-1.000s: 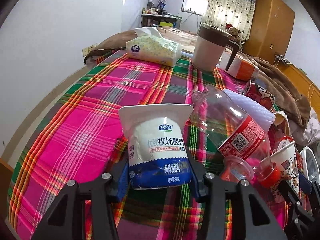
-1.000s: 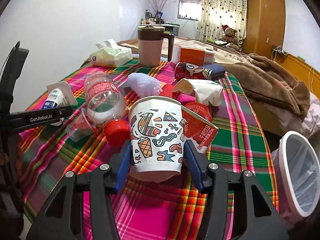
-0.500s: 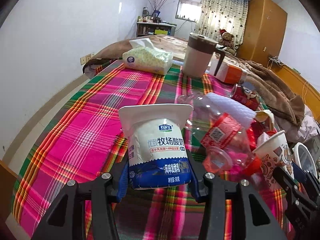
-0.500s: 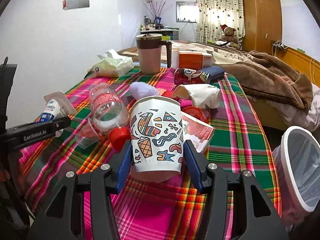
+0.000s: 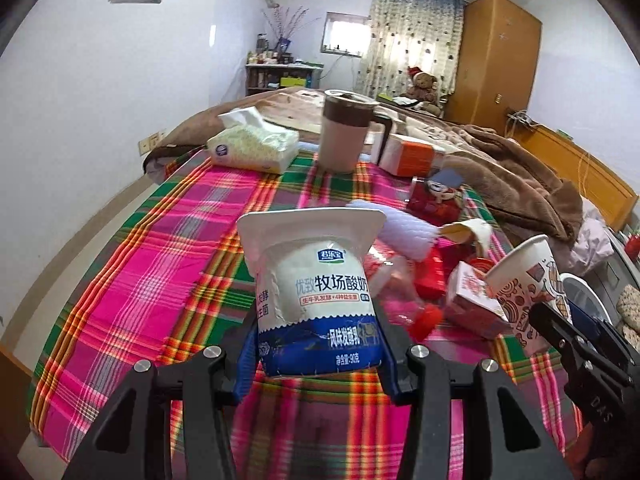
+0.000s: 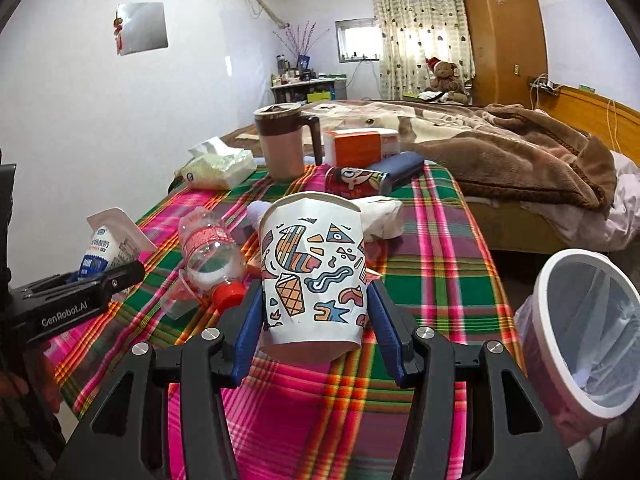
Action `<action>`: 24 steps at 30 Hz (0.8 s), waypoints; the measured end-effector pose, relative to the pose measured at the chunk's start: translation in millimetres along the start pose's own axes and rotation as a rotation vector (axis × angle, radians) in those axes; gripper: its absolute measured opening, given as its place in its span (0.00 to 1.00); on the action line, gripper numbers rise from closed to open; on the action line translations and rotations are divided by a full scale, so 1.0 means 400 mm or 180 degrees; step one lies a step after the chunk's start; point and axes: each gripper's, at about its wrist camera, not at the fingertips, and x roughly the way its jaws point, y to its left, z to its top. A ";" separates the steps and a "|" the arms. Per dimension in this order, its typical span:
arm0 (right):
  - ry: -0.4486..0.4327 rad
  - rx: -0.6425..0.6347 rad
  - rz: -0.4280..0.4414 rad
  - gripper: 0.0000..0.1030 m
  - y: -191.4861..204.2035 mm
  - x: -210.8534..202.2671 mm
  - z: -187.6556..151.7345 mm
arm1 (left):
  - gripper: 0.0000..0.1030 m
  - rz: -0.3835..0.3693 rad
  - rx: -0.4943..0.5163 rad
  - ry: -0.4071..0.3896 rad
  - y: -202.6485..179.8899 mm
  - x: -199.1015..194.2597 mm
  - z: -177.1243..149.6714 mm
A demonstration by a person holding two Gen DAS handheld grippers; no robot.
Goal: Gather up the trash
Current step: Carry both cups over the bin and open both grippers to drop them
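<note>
Plenty on the plaid table sits half out of sight.

Behind the yogurt cup [image 5: 320, 304] the clear plastic bottle [image 5: 394, 280] is mostly covered and smeared by blur; only its red cap [image 5: 426, 316] peeks out beside the cup. The paper cup [image 6: 314, 276] hides the foot of the crumpled white wrapper [image 6: 380, 216] behind it (and the red box there almost wholly). The bin [image 6: 580, 332], right of the paper cup, is cut by the picture's rim. Shelf clutter [image 6: 300, 76] beyond the mug [image 6: 282, 142] is too small to tell.

Black claw [image 6: 316, 312] frames, blue finger pads [image 6: 249, 328], silver screws, white "GenRobot.AI" lettering
</note>
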 end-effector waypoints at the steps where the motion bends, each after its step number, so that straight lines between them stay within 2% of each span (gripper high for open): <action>1: -0.0011 0.0019 -0.0005 0.51 -0.009 -0.005 0.001 | 0.48 -0.0025 0.0026 -0.0008 -0.013 -0.005 0.001; 12: -0.0238 0.0202 -0.0213 0.51 -0.130 -0.086 0.022 | 0.48 -0.0312 0.0335 -0.0087 -0.181 -0.035 0.005; 24: -0.0402 0.0435 -0.0575 0.51 -0.256 -0.135 0.026 | 0.48 -0.0664 0.0748 -0.0122 -0.399 -0.041 0.007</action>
